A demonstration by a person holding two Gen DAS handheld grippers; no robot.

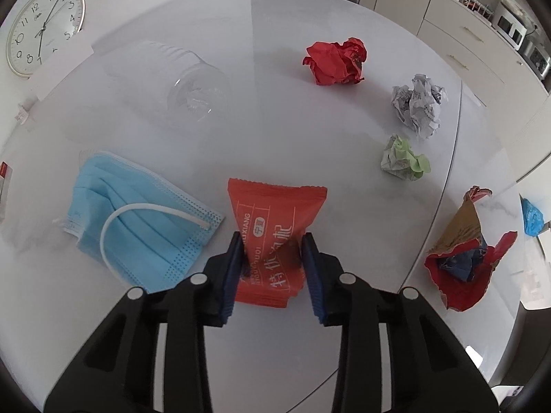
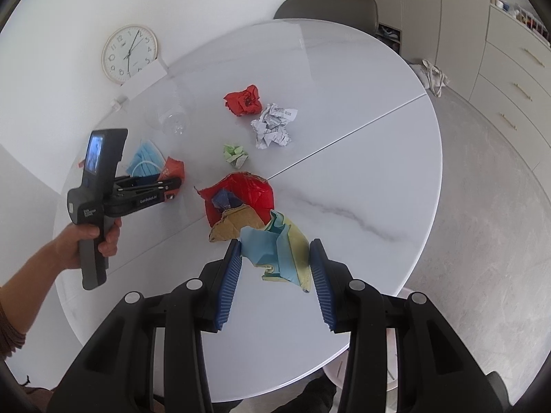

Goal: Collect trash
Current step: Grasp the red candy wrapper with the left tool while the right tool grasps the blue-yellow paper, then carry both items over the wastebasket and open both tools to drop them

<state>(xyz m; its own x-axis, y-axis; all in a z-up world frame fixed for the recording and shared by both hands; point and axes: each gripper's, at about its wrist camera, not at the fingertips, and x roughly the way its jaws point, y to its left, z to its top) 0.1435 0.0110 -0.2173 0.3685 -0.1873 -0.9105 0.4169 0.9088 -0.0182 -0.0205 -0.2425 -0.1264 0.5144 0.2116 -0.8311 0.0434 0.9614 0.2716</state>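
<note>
Packet (image 1: pixel 272 241) lies between my left claw (image 1: pixel 272 241) pads, long axis pointing away, pads pinching its sides. Right claw (image 2: pixel 275 251) gapes wide around blue-yellow wrapper (image 2: pixel 279 251) on the near bench (image 2: pixel 344 137).

A home dining area beside a kitchen. A round white marble-look table (image 2: pixel 344 158) stands against a plain wall with a wall clock (image 2: pixel 130 54) leaning at its far left, a grey chair (image 2: pixel 327 8) at the far side, cream drawer cabinets (image 2: pixel 513 79) right, countertop appliances (image 1: pixel 513 27) beyond.
</note>
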